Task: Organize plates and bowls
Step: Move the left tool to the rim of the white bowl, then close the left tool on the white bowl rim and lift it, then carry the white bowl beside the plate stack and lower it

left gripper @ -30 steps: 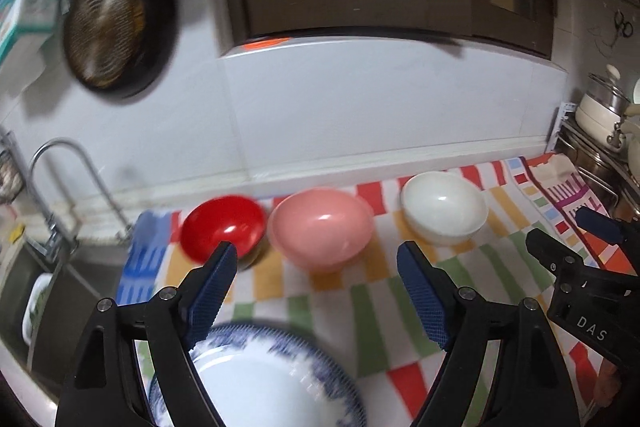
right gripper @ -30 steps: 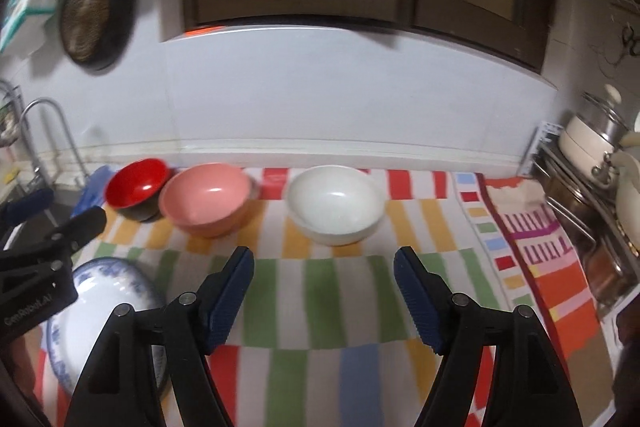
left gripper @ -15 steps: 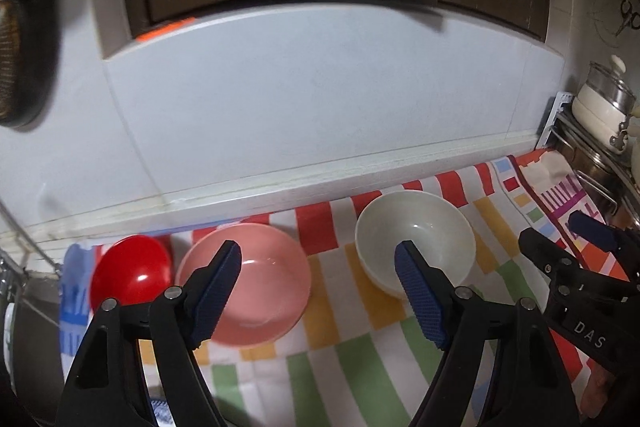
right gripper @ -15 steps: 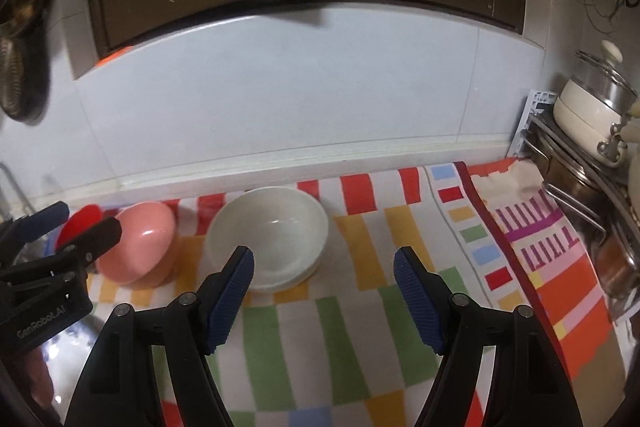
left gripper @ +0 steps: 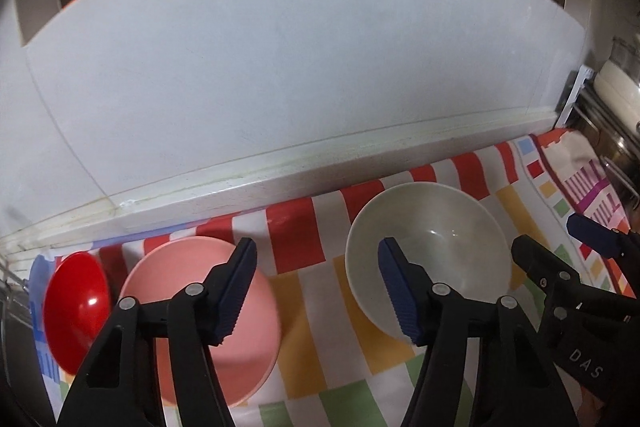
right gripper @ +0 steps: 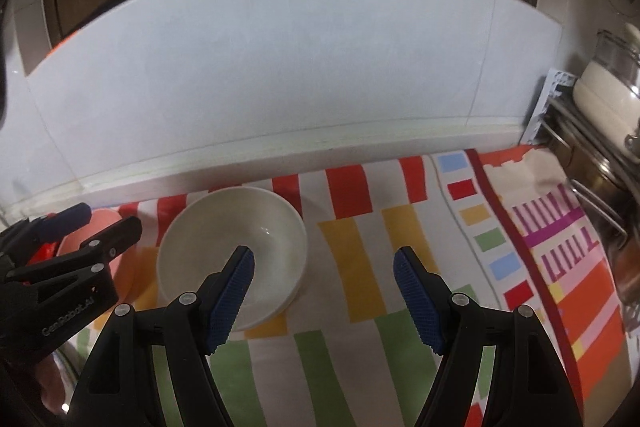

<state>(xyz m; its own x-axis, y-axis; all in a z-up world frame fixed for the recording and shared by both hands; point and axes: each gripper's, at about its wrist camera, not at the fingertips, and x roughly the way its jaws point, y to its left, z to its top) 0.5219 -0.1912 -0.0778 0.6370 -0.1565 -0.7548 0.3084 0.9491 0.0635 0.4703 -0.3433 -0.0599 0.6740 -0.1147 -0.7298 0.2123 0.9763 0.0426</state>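
Three bowls stand in a row on a striped cloth (left gripper: 304, 259) near the back wall: a red bowl (left gripper: 76, 307) at left, a pink bowl (left gripper: 180, 287) in the middle, a white bowl (left gripper: 440, 239) at right. My left gripper (left gripper: 316, 291) is open and empty, its left finger over the pink bowl, its right finger over the white bowl's near rim. My right gripper (right gripper: 324, 295) is open and empty, its left finger over the white bowl (right gripper: 232, 239); it also shows in the left wrist view (left gripper: 560, 251). The left gripper shows at the left of the right wrist view (right gripper: 92, 231).
A metal rack with a cream pot (right gripper: 608, 91) stands at the right end of the counter. The white tiled wall (left gripper: 300, 67) rises just behind the bowls, with dark cabinets above. A patterned cloth (right gripper: 560, 235) covers the counter's right side.
Both grippers have moved forward and down toward the bowls. The blue-rimmed plate, the sink and the hanging pans have dropped out of view. Both grippers stay open.
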